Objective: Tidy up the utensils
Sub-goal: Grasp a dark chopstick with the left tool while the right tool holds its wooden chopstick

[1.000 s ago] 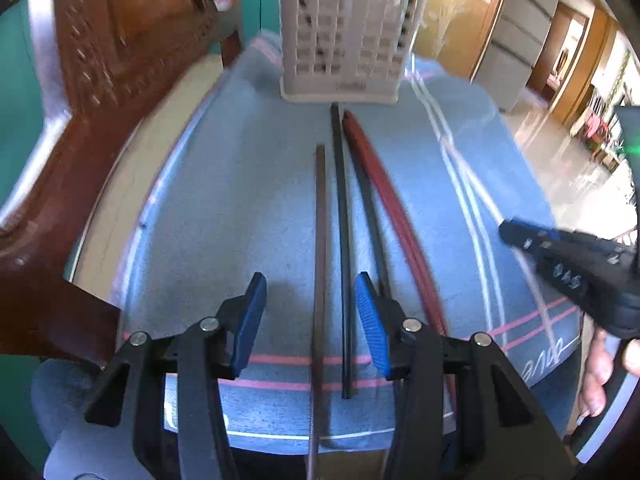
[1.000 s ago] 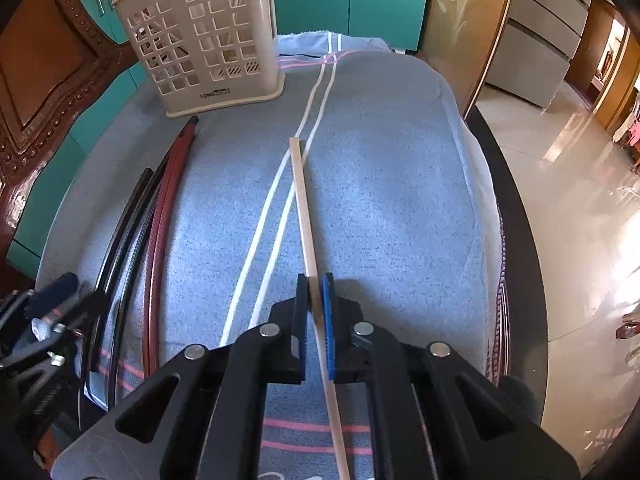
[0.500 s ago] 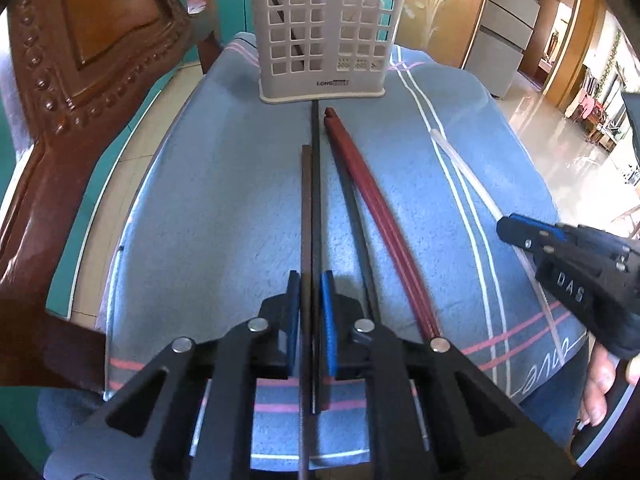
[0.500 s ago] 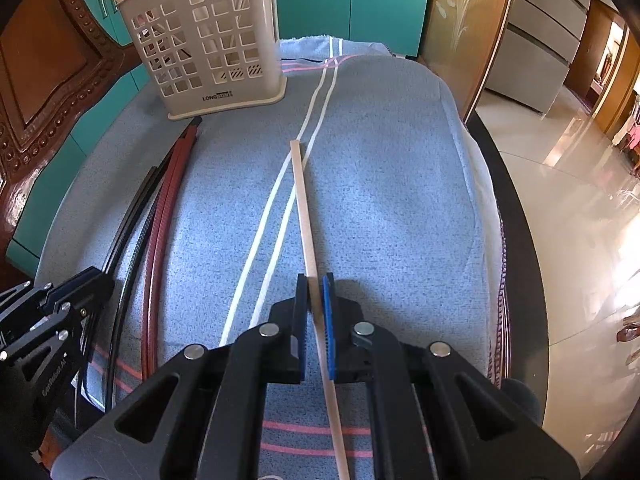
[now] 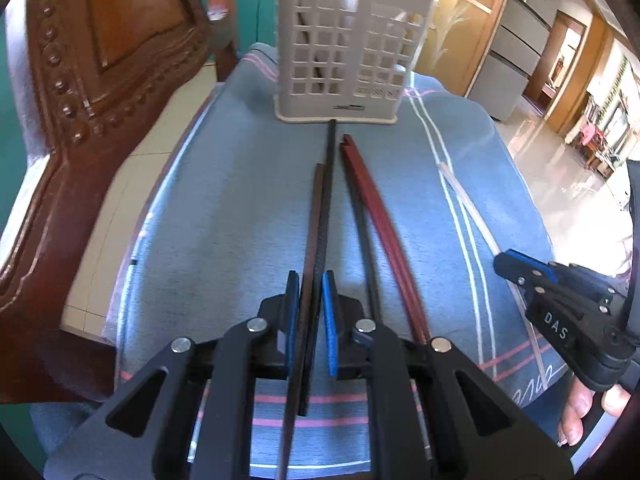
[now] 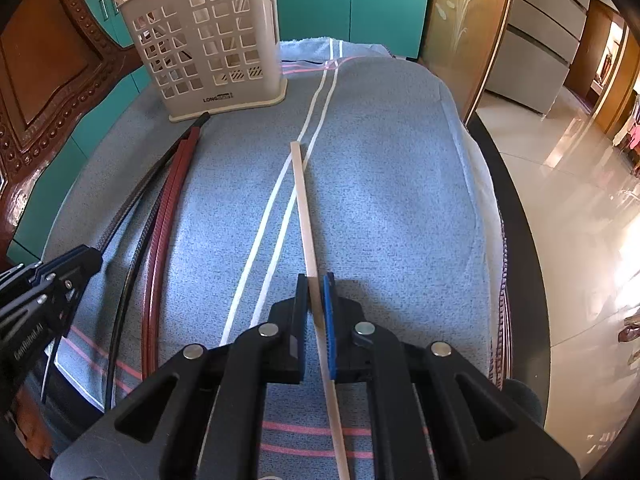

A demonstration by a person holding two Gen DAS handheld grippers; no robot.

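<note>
Your left gripper: matte black linkage arms, silver round screws behind the jaws, blue ribbed pads inside. Your right gripper is the same build; from the left view, white "DAS" lettering on its side, bare fingers behind it.

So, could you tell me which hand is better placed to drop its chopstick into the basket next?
Probably the left gripper: its dark chopsticks point straight at the basket, whereas the right gripper's pale chopstick sits off to the side.
</note>
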